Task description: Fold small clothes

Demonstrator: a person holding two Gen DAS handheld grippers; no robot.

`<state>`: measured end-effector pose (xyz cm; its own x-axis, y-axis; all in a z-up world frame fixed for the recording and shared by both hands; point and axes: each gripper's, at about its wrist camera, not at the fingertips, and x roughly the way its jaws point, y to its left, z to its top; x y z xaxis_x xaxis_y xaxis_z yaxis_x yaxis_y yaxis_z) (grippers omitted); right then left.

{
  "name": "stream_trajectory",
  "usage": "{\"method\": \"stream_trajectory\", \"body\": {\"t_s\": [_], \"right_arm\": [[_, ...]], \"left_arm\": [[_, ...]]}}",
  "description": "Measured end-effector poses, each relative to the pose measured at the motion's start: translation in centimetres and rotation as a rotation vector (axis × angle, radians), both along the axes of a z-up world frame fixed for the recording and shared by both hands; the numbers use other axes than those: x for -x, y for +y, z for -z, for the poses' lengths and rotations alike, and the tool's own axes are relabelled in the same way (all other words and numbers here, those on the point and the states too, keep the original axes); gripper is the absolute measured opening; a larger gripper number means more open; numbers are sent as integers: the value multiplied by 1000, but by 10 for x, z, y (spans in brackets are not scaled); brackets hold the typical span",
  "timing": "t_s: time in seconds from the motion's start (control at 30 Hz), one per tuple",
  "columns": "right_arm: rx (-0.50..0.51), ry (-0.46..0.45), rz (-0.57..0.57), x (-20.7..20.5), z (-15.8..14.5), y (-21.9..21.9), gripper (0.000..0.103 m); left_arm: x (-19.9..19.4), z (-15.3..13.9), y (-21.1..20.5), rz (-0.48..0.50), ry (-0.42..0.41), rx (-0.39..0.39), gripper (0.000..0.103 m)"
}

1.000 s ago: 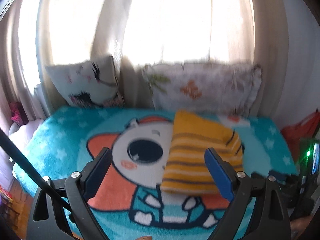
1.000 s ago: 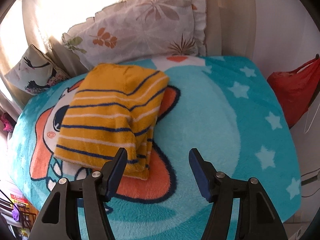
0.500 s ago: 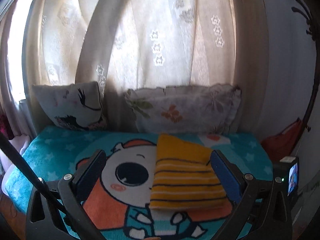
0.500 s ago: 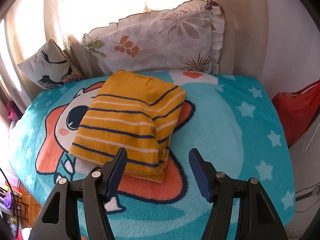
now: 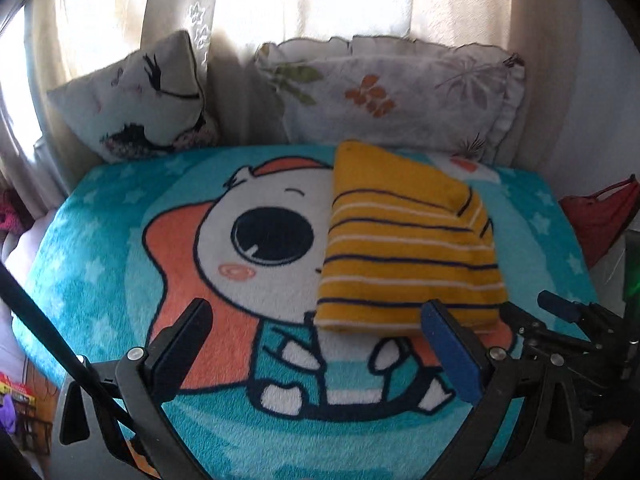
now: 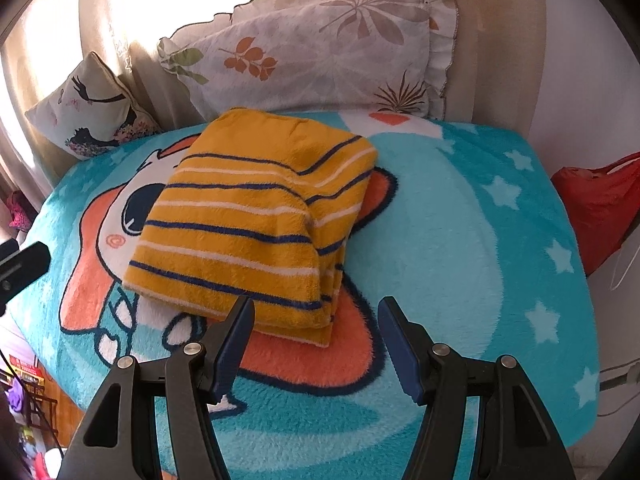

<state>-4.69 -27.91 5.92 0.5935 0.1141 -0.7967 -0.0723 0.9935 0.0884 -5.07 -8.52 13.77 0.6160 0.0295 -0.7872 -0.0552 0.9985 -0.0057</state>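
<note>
On the turquoise fleece blanket with a cartoon figure (image 5: 120,248), a folded mustard-yellow fleece garment with navy and white stripes (image 5: 404,248) lies flat, covering the right part of the figure's white face. Behind it a floral ruffled pillow (image 6: 320,48) and a small cream cushion with a dark bird print (image 5: 140,100) lean against the curtain. The left gripper (image 5: 320,344) hangs above the blanket, jaws wide apart and empty. The right gripper (image 6: 316,340) hovers just short of the garment's near edge, jaws likewise spread, gripping nothing.
</note>
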Motion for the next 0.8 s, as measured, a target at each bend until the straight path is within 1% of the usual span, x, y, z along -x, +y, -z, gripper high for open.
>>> {"method": "stream_trajectory", "body": {"t_s": [0.13,0.4,0.6,0.8], "right_arm": [[-1,-2,-9,0,0,2,68],[8,1,-9,3,2,1,69],[11,6,14,7,4,-8,70],[19,7,32,14,5,-16,70]], "left_arm": [[-1,5,2,-12,16,-4,103],[-2,11,-6,3,45,-3,103],[1,16,-15,27,63,7,103],[5,25,-23,44,85,-6,103]]}}
